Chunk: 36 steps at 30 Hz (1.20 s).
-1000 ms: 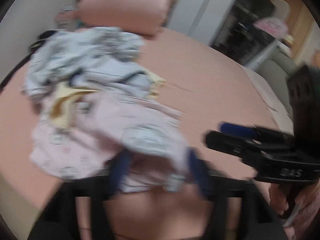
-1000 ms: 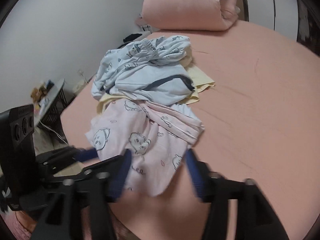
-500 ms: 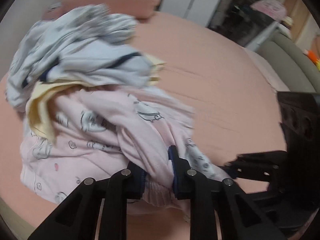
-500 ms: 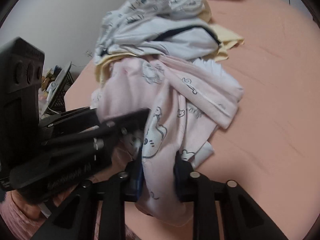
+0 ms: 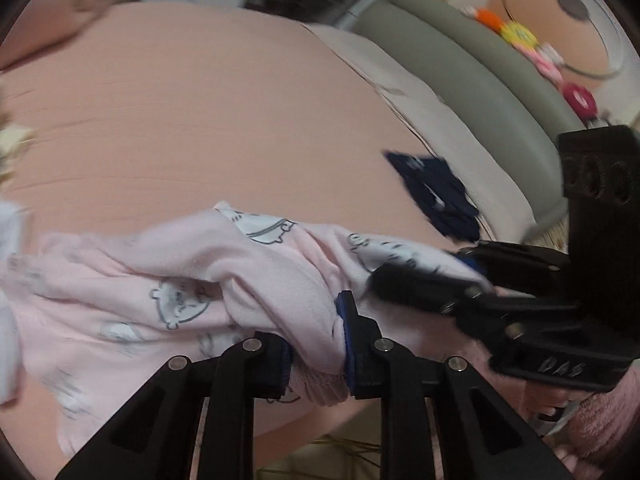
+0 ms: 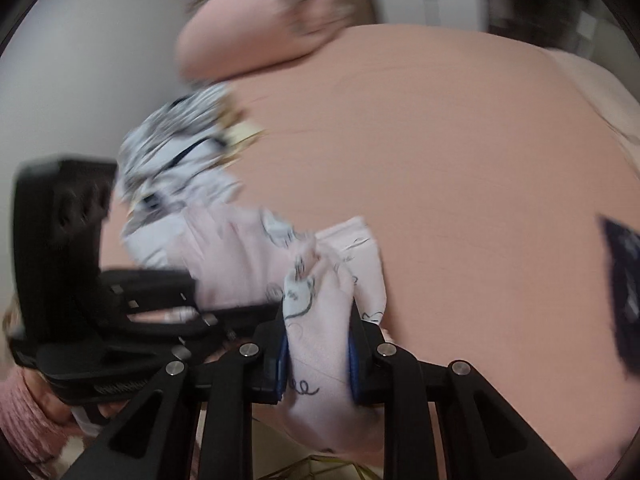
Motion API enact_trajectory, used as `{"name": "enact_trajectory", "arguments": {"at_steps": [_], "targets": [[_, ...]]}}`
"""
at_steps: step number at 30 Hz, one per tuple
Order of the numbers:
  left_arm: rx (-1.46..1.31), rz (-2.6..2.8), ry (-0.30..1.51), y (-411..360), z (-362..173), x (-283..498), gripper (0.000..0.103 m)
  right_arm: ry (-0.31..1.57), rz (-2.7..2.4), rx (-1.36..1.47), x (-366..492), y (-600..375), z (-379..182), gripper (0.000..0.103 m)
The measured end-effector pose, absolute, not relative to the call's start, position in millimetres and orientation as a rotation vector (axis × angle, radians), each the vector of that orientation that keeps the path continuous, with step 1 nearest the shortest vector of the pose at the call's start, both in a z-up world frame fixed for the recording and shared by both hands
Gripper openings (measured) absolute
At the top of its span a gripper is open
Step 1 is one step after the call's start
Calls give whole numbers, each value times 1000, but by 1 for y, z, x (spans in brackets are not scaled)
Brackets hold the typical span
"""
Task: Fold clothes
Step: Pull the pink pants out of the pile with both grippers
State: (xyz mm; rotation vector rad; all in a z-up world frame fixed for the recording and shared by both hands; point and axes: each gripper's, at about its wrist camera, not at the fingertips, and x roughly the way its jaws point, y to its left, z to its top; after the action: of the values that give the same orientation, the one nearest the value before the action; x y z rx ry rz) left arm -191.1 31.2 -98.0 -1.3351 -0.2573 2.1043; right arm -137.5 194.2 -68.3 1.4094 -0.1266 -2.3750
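A pink garment with cartoon prints lies bunched on the pink bed near its front edge. My left gripper is shut on a fold of it. My right gripper is shut on another part of the same pink garment. The right gripper also shows in the left wrist view, clamping the cloth to the right of the left one. The left gripper shows at the left of the right wrist view.
A pile of light blue and yellow clothes sits at the back left. A rolled pink blanket lies behind it. A dark navy garment lies at the bed's right edge. A grey-green headboard is beyond.
Both grippers went from open to shut on the pink garment, then pulled it away from the pile toward the right and front. The views swung right.
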Motion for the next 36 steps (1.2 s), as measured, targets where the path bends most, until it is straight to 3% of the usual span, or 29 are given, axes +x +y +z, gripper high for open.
{"name": "enact_trajectory", "arguments": {"at_steps": [3, 5, 8, 12, 20, 25, 30, 34, 35, 36], "targets": [[-1380, 2158, -242, 46, -96, -194, 27, -205, -2480, 1438, -127, 243, -63, 21], [-1403, 2194, -226, 50, -95, -194, 41, -206, -2536, 1438, -122, 264, -58, 22], [-1419, 2246, -183, 38, -97, -187, 50, -190, -2559, 1433, -113, 282, -55, 22], [-1440, 2315, -124, 22, -99, -177, 51, -61, -2350, 1463, -104, 252, -77, 35], [-1537, 2316, 71, 50, -150, -164, 50, 151, -2307, 1597, -146, 196, -155, 36], [-1450, 2408, -60, 51, -137, -187, 50, 13, -2542, 1507, -154, 221, -130, 36], [-1360, 2330, -50, 75, -132, -189, 50, 109, -2526, 1444, -148, 223, -116, 36], [-1392, 2342, 8, 86, -141, -191, 50, 183, -2511, 1394, -143, 225, -105, 48], [-1417, 2384, 38, 85, -145, -193, 45, 195, -2495, 1400, -147, 225, -108, 48], [-1429, 2464, 56, 81, -147, -195, 30, 202, -2470, 1420, -156, 224, -116, 48]]}}
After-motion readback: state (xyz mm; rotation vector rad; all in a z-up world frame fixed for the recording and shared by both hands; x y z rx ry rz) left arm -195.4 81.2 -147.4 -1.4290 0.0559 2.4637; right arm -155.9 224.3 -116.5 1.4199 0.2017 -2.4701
